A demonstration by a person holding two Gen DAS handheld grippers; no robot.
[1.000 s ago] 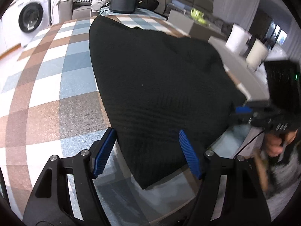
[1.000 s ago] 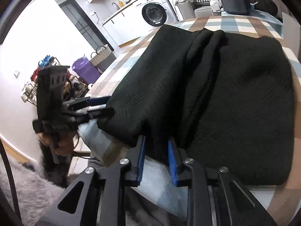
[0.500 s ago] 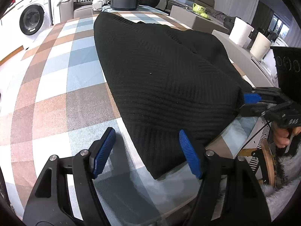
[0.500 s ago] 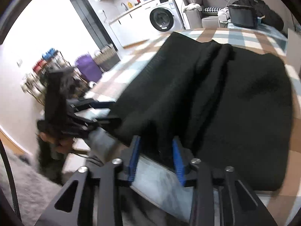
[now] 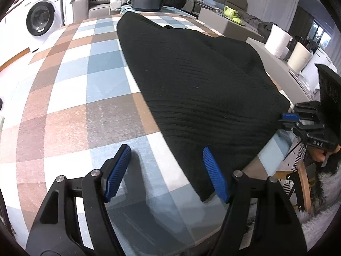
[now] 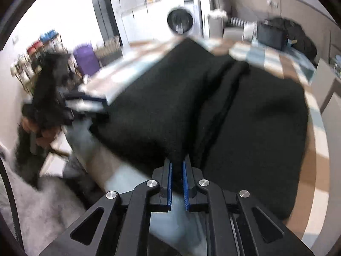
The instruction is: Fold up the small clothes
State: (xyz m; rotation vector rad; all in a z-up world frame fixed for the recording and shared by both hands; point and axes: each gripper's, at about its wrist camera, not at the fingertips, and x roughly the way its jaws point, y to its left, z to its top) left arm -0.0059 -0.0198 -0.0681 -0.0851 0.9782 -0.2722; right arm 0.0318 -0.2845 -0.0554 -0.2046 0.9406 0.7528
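A black knit garment [image 5: 198,81] lies spread on the checked tablecloth [image 5: 70,98], reaching to the table's near edge. My left gripper [image 5: 166,170] is open, low over the cloth, with the garment's near corner between its blue pads and touching the right one. My right gripper [image 6: 177,170] is shut on the garment's near edge [image 6: 170,115], which rises in a fold from its jaws. It also shows at the right of the left wrist view [image 5: 298,117], at the garment's right edge. The right wrist view is blurred.
A dark pot [image 5: 147,0] stands at the table's far end, before a sofa with dark clothes. A washing machine [image 5: 42,19] is at far left. White cylinders [image 5: 277,40] stand on a counter at right. The floor has a grey shaggy rug [image 6: 42,209].
My right gripper has shut on the garment's near edge and lifted it, its view swinging up. My left gripper has stayed open as the garment's corner shifted slightly within it.
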